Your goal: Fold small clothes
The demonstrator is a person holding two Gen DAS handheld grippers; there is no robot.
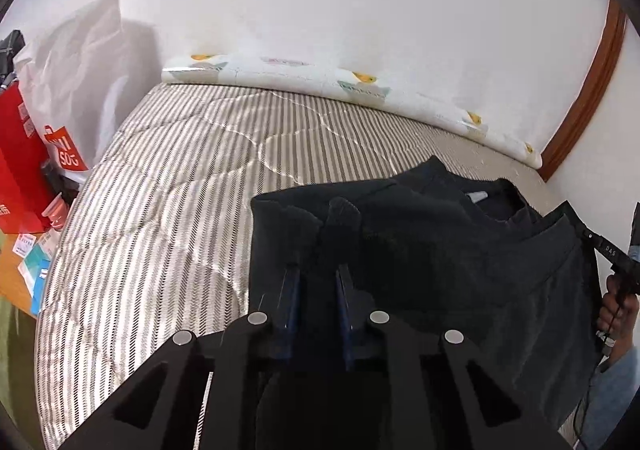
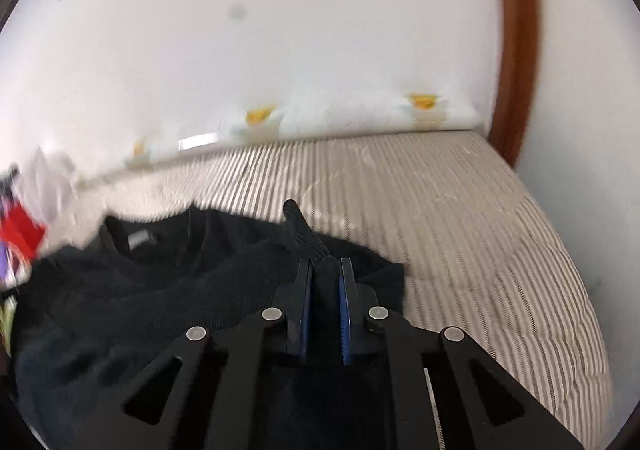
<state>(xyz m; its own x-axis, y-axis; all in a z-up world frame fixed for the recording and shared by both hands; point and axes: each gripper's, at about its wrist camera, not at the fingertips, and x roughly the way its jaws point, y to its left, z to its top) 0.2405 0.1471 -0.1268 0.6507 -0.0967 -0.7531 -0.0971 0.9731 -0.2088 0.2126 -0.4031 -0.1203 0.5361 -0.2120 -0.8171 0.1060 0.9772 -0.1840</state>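
Both claws (image 1: 318, 270) (image 2: 325, 274) clamped on black shirt (image 1: 460, 250).

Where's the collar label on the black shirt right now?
In the left wrist view the label sits inside the neckline of the black shirt, right of the left gripper, toward the wall end of the striped bed.

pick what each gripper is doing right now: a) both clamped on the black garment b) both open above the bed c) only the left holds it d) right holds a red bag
a: the left gripper and the right gripper each have black garment fabric bunched between their fingers, above the striped bed.
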